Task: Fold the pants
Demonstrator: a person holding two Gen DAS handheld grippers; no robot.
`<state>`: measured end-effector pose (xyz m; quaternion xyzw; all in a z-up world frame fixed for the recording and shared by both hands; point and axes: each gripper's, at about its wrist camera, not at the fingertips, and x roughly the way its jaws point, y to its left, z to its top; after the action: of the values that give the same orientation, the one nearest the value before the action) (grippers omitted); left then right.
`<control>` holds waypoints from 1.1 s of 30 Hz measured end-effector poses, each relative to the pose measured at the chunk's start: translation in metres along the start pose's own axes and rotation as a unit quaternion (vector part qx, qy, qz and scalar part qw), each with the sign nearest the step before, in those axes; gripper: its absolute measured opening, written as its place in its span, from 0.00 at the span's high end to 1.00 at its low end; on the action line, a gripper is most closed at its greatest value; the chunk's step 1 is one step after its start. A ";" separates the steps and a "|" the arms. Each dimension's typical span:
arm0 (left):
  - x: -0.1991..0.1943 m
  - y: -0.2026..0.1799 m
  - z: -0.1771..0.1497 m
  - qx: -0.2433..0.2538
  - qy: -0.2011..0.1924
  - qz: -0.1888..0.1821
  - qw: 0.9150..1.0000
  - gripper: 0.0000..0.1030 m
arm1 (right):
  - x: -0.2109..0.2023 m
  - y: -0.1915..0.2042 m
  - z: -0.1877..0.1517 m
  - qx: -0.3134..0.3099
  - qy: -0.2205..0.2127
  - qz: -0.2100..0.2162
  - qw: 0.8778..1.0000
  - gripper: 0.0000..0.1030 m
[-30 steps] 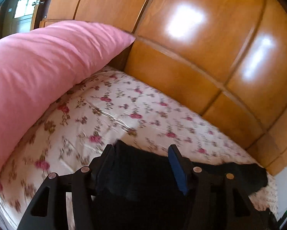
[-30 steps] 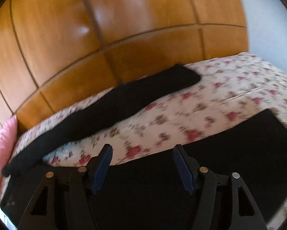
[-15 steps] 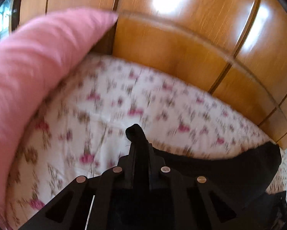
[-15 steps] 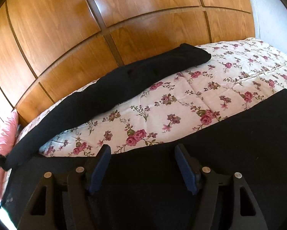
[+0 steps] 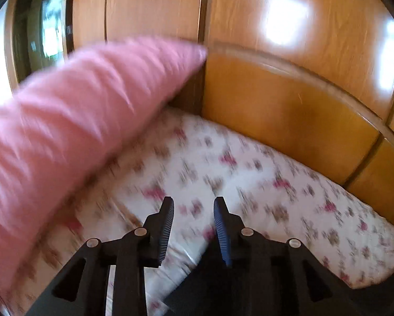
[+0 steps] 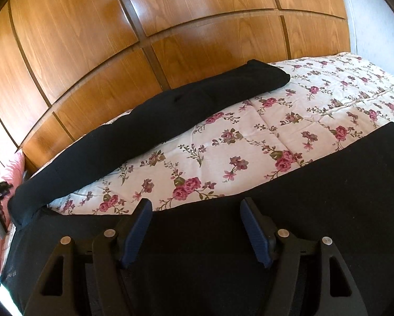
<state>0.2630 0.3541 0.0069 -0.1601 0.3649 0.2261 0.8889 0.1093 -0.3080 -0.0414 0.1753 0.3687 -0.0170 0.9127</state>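
The left gripper (image 5: 193,226) and right gripper (image 6: 195,226) both stand parted, gripping nothing.

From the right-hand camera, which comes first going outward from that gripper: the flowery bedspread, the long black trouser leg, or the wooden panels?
1. Flowery white bedspread, just ahead of the right gripper.
2. Long black trouser leg, lying diagonally beyond.
3. Glossy wooden panels, farthest, at the back.

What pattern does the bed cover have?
The bed cover is white with pink roses and green leaves, sharpest in the right wrist view.
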 end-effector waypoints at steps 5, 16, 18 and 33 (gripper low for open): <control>-0.046 0.000 -0.039 -0.068 -0.030 -0.062 0.995 0.65 | 0.000 -0.001 -0.001 0.002 -0.001 0.003 1.000 0.31; -0.052 -0.071 -0.123 -0.033 0.020 -0.145 0.989 0.55 | 0.002 0.005 0.023 -0.021 0.031 0.012 0.999 0.30; -0.048 -0.071 -0.124 -0.037 0.021 -0.153 0.987 0.55 | 0.006 -0.013 0.042 0.024 0.023 0.029 0.999 0.30; -0.036 -0.064 -0.128 -0.059 0.016 -0.184 0.981 0.55 | 0.115 -0.152 0.166 0.251 0.001 0.001 0.968 0.30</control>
<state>0.1997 0.2321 -0.0472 -0.2797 0.3294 0.0772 0.8985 0.2792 -0.4941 -0.0555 0.3994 0.3538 -0.1084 0.8388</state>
